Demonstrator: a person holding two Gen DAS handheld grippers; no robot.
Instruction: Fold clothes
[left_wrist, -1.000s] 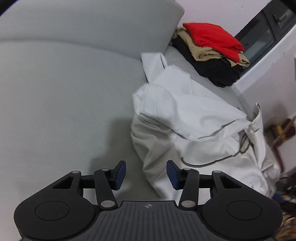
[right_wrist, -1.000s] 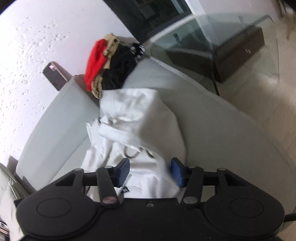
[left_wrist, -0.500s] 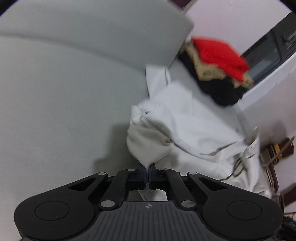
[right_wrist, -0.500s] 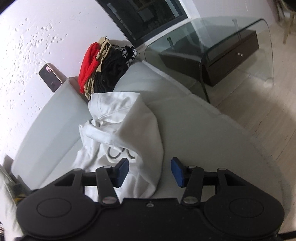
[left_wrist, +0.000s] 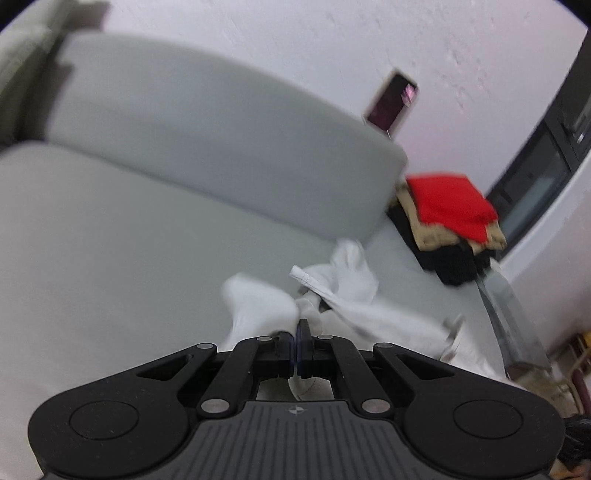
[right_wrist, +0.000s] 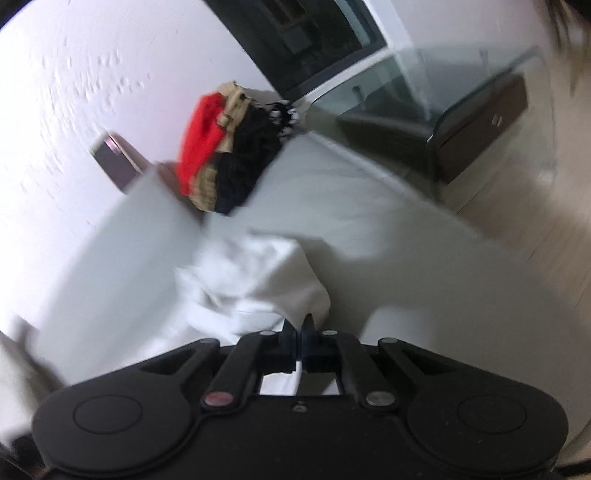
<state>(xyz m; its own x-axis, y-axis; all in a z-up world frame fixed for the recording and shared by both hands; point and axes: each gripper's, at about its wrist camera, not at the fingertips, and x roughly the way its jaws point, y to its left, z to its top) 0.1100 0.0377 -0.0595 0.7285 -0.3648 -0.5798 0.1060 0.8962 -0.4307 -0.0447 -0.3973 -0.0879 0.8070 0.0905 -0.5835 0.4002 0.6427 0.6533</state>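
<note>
A crumpled white garment (left_wrist: 347, 299) lies on the grey sofa seat (left_wrist: 110, 258). My left gripper (left_wrist: 298, 345) is shut on a bunched fold of it, and the cloth hangs away toward the right. In the right wrist view the same white garment (right_wrist: 255, 280) spreads ahead of my right gripper (right_wrist: 298, 341), which is shut on its near edge. Both views are blurred by motion.
A stack of folded clothes, red on tan on black (left_wrist: 450, 221) (right_wrist: 225, 147), sits at the sofa's far end. A phone-like device (left_wrist: 391, 103) leans on the wall behind the backrest (left_wrist: 221, 122). A glass table (right_wrist: 461, 107) stands on the floor to the right.
The right gripper was open half a second ago and has shut on the white garment. The left gripper, shut since half a second ago, has lifted and tilted up, pulling cloth with it.
</note>
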